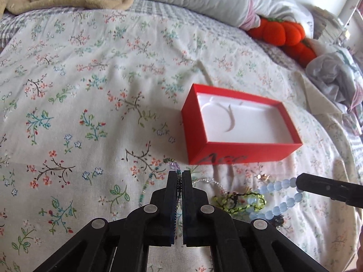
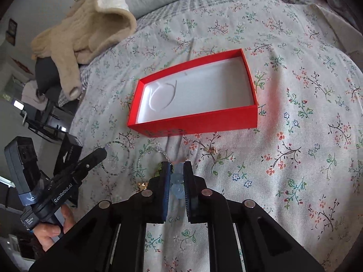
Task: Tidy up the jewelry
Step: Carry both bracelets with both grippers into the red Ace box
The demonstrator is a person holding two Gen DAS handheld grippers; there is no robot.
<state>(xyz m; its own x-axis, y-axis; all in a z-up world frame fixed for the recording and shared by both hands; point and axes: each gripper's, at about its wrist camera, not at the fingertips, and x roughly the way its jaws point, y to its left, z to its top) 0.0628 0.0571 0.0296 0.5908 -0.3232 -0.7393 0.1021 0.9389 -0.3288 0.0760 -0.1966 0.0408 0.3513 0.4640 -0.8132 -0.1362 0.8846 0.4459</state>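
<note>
Jaws of our left gripper (image 1: 179, 176) pinch a thin seed-bead strand (image 1: 173, 165); our right gripper (image 2: 177, 170) clamps the blue bracelet (image 1: 275, 200). Both hang just before the empty red box (image 2: 192, 122). Light, limp, slippery: we judge a mid-strand grip safest.

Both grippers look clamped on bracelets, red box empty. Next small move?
Probably carry the right gripper, shut on the blue bead bracelet, forward over the red box and release it onto the white liner. The box sits open just ahead. The left gripper holds a thin beaded strand and can follow.
</note>
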